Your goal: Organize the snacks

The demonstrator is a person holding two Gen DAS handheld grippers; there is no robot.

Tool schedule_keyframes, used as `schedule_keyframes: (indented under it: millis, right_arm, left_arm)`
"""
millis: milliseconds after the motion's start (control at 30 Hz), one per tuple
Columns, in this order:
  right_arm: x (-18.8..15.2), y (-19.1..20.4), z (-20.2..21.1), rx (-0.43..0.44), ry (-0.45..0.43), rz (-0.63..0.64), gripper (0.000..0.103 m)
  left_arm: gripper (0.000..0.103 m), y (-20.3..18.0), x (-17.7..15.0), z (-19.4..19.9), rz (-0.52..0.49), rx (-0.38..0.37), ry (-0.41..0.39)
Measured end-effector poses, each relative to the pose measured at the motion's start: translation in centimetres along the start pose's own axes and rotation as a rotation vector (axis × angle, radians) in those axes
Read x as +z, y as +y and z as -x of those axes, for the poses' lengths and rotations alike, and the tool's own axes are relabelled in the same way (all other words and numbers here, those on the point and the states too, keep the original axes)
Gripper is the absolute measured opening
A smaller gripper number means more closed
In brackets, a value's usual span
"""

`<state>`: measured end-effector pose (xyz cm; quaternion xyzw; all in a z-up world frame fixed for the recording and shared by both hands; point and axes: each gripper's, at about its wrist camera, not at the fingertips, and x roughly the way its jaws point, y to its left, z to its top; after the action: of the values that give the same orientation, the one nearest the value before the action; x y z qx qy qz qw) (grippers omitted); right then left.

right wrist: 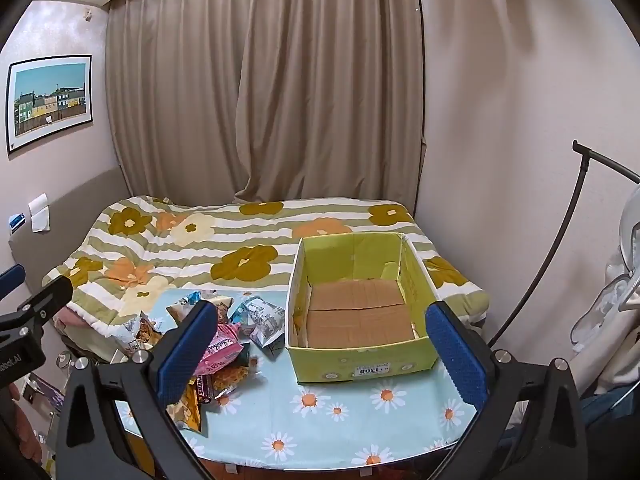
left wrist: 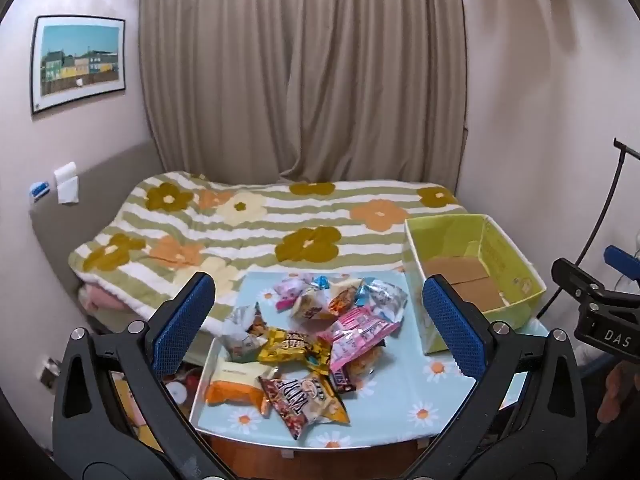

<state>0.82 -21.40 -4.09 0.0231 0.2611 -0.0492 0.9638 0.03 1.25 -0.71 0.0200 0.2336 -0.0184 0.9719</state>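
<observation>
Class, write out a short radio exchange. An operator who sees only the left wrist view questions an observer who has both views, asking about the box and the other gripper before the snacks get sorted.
Operator: My view hides part of the box. Is anything in it?
Observer: No. The right wrist view shows its whole brown floor bare.
Operator: I only catch the edge of the right gripper. Is it holding any of the snacks?
Observer: No. It is open, with nothing between its pads, and it faces the box.
Operator: Any marking on the box front?
Observer: Yes, a small white label low on the near wall.
</observation>
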Motion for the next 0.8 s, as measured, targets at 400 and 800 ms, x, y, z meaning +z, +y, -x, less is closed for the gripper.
schedule_keyframes:
  millis: [400,800]
  right_arm:
    - [-0.4,0.4,0.4,-0.003,-0.006,-0.004,0.103]
    - [-0.3,0.2,0.3,0.000,0.002,-0.009,0.103]
  left_arm:
    - [0.103,0.2,0.4,-0.6,-0.011,0.037,0.021]
    - [0.103,0.5,0.3,-1.1,-0.001,0.036,0.034]
